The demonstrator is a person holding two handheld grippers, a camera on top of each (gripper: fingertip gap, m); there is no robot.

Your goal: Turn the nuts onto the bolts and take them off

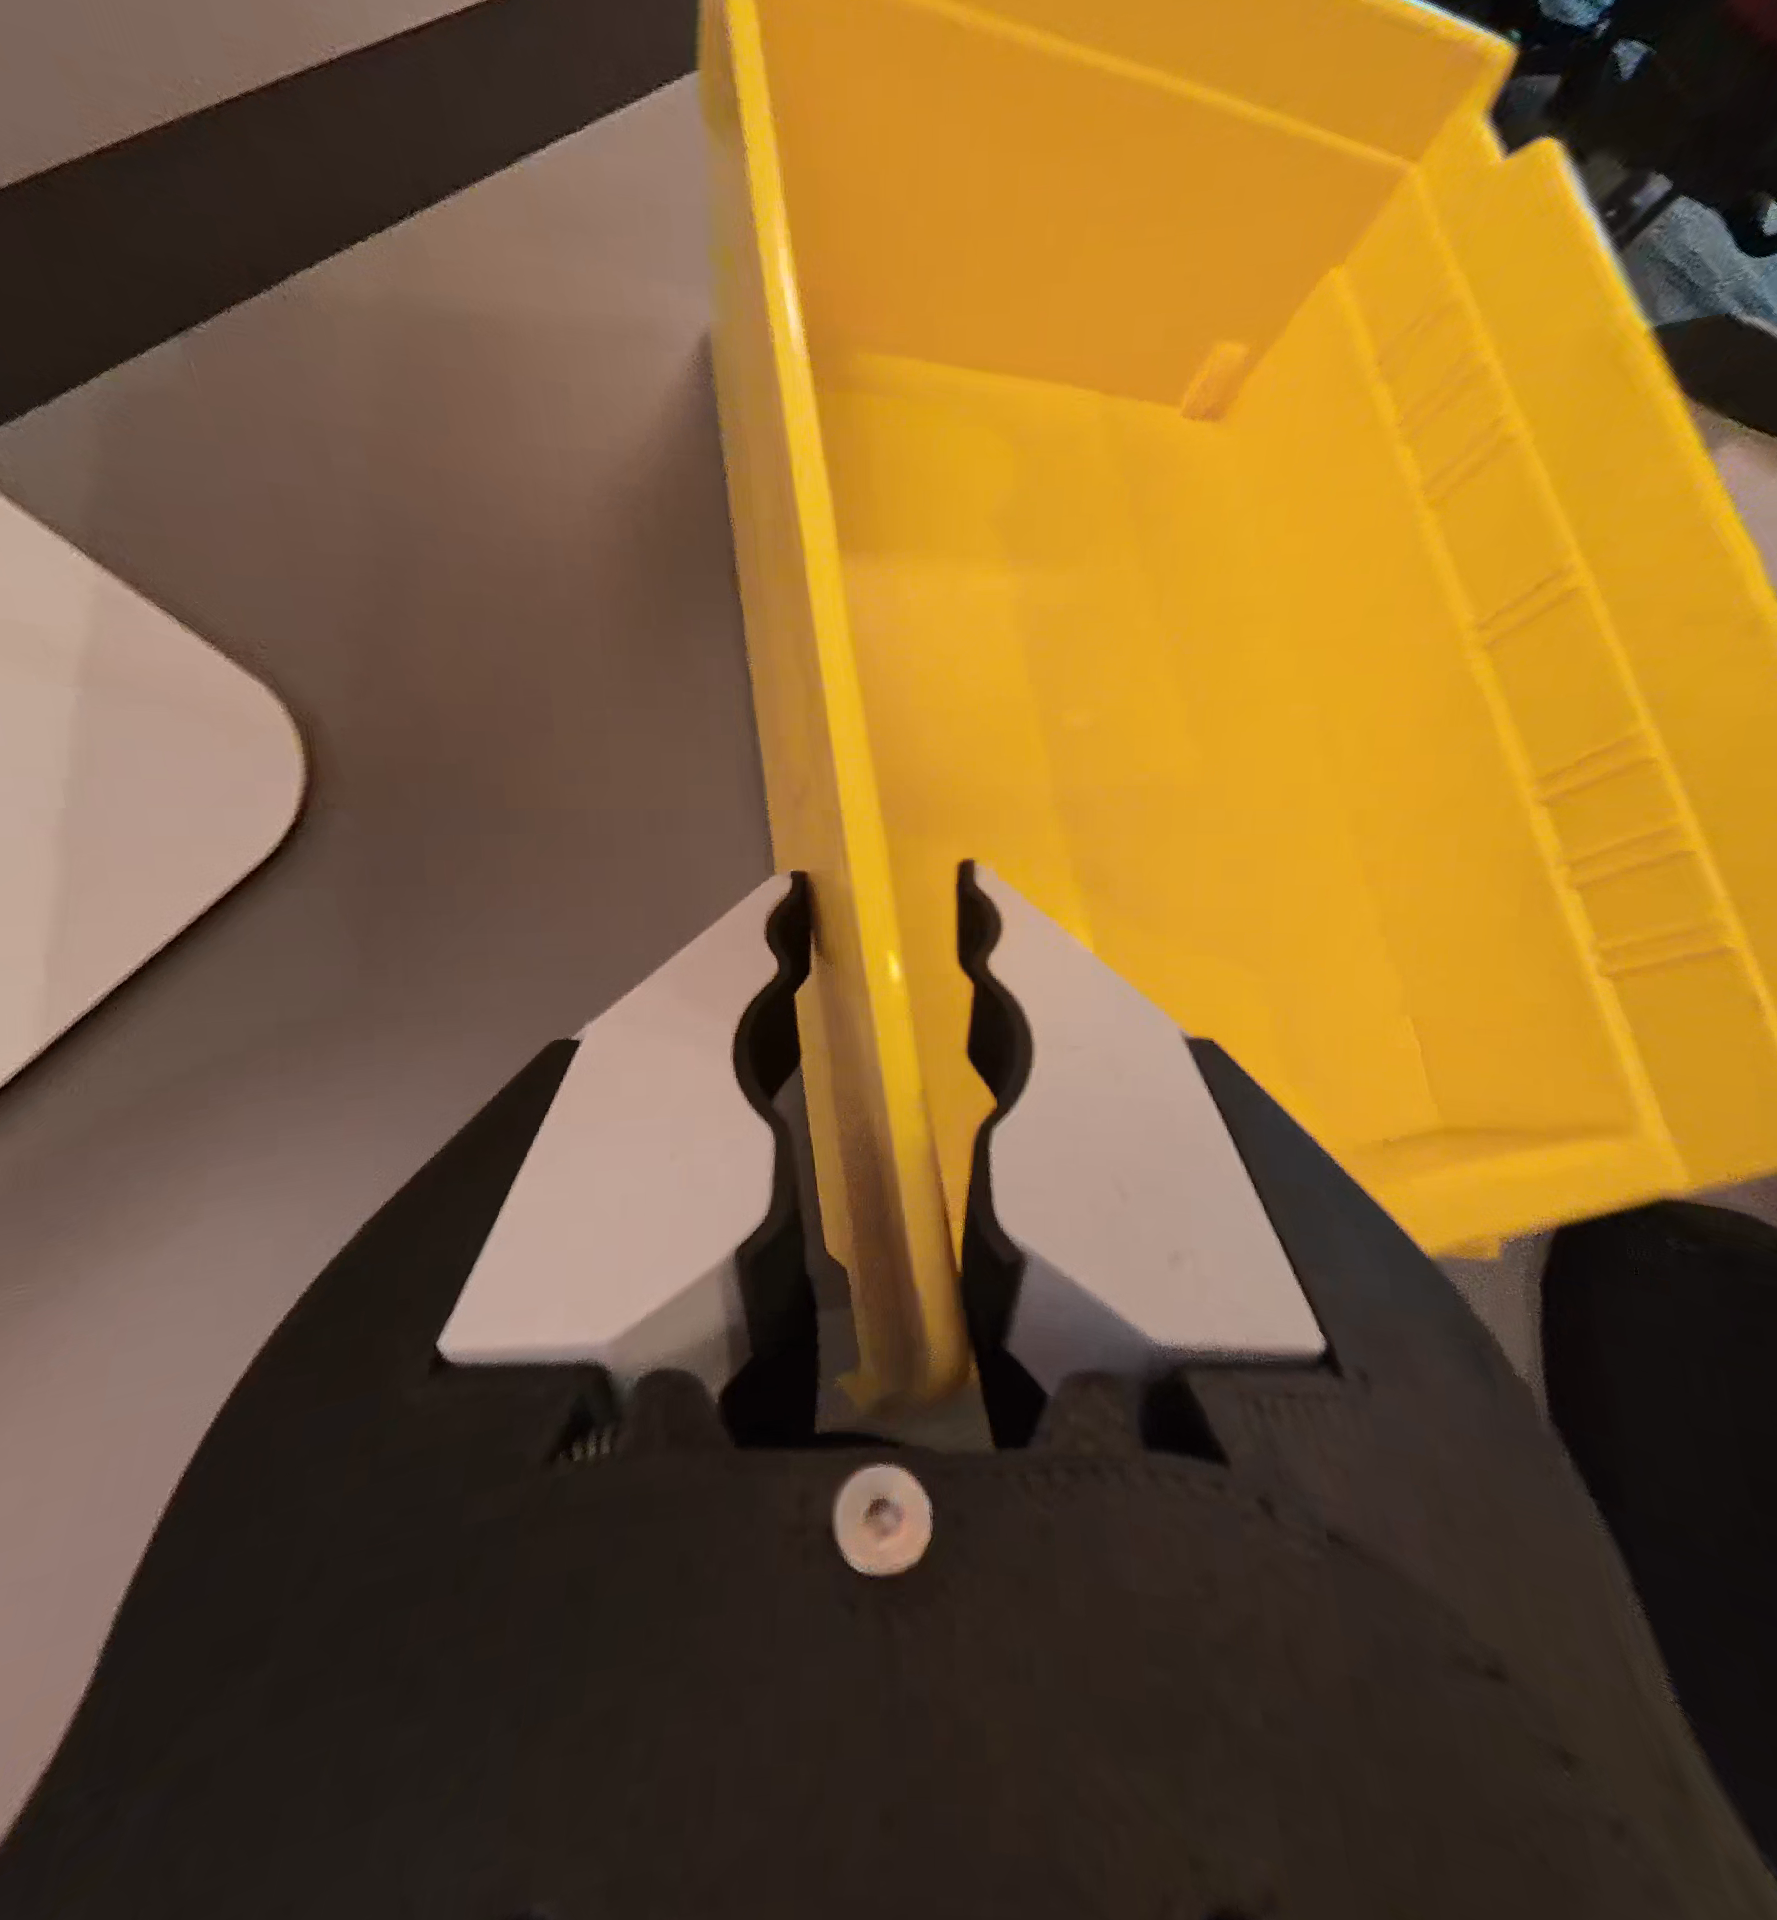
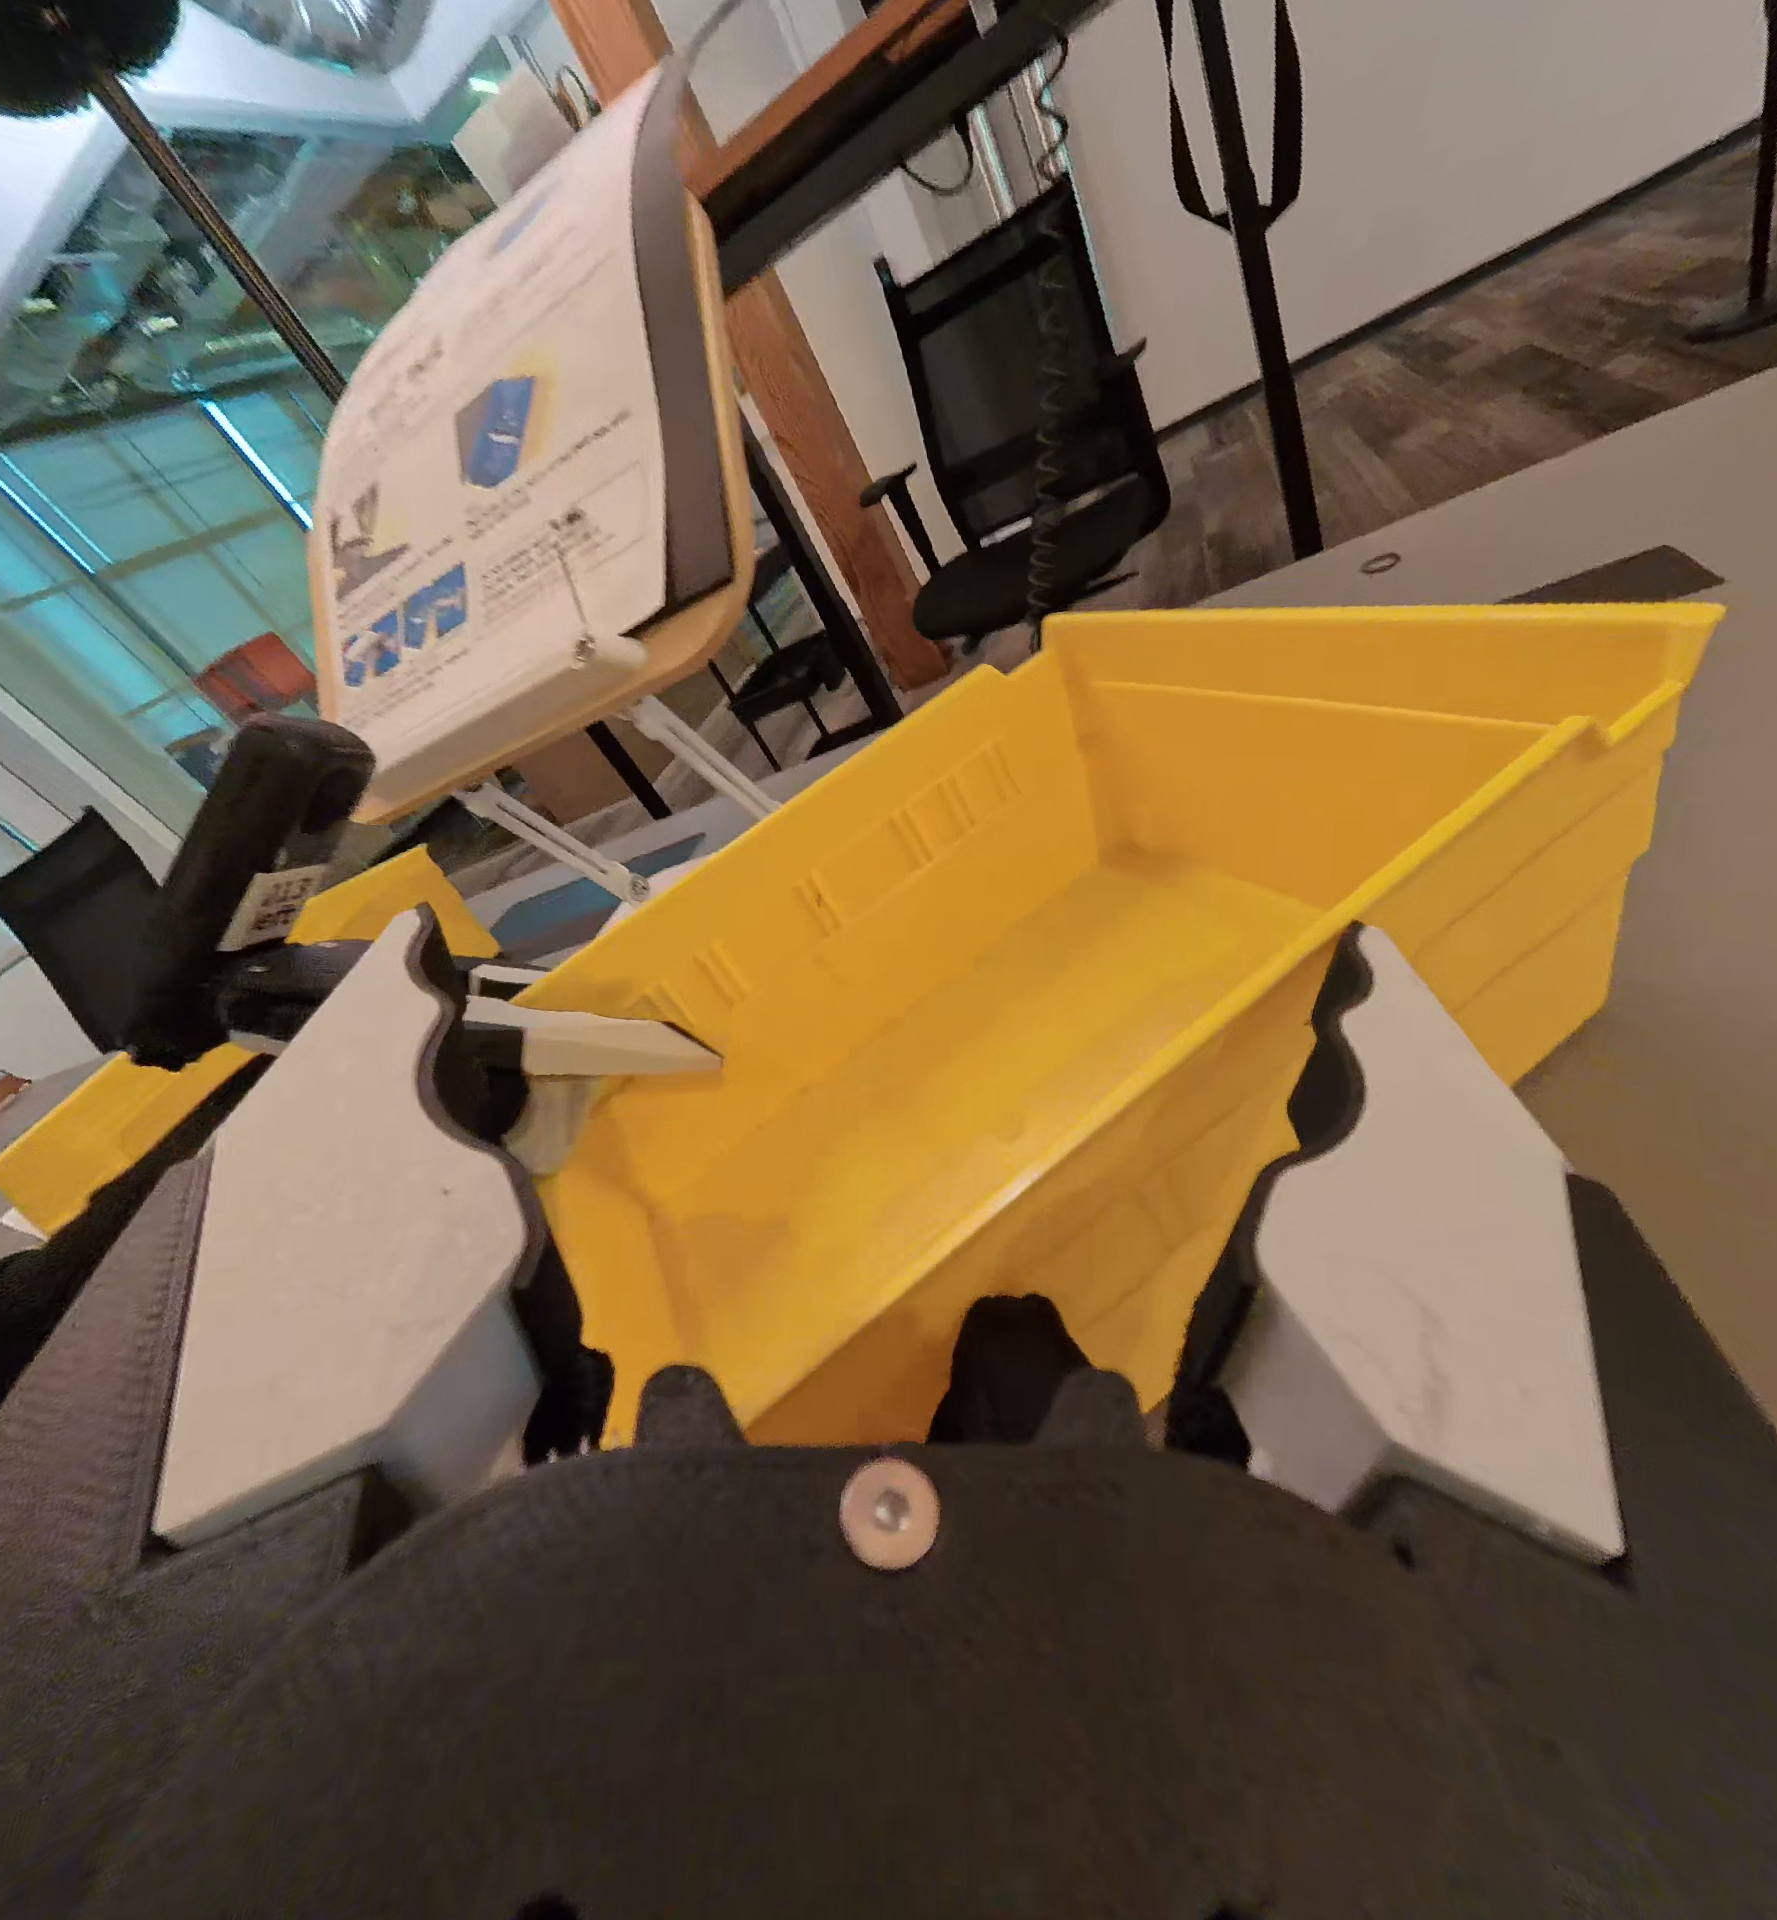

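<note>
The yellow bin (image 1: 1154,727) is sitting tilted above the grey bench (image 1: 427,582), its inside showing no nuts or bolts. The left hand-held gripper (image 1: 882,883) is clamping the bin's side wall between its fingers. The right hand-held gripper (image 2: 884,966) is hanging wide open over the bin's (image 2: 967,1039) near end. A white mat (image 1: 84,790) is lying on the bench to the left, and a board with printed sheets (image 2: 510,468) is standing behind.

Grey table (image 1: 468,582) carries a yellow bin (image 2: 1518,935), a second yellow bin (image 2: 73,1132) to its left, and a white round-cornered sheet (image 1: 63,790) lying flat.
</note>
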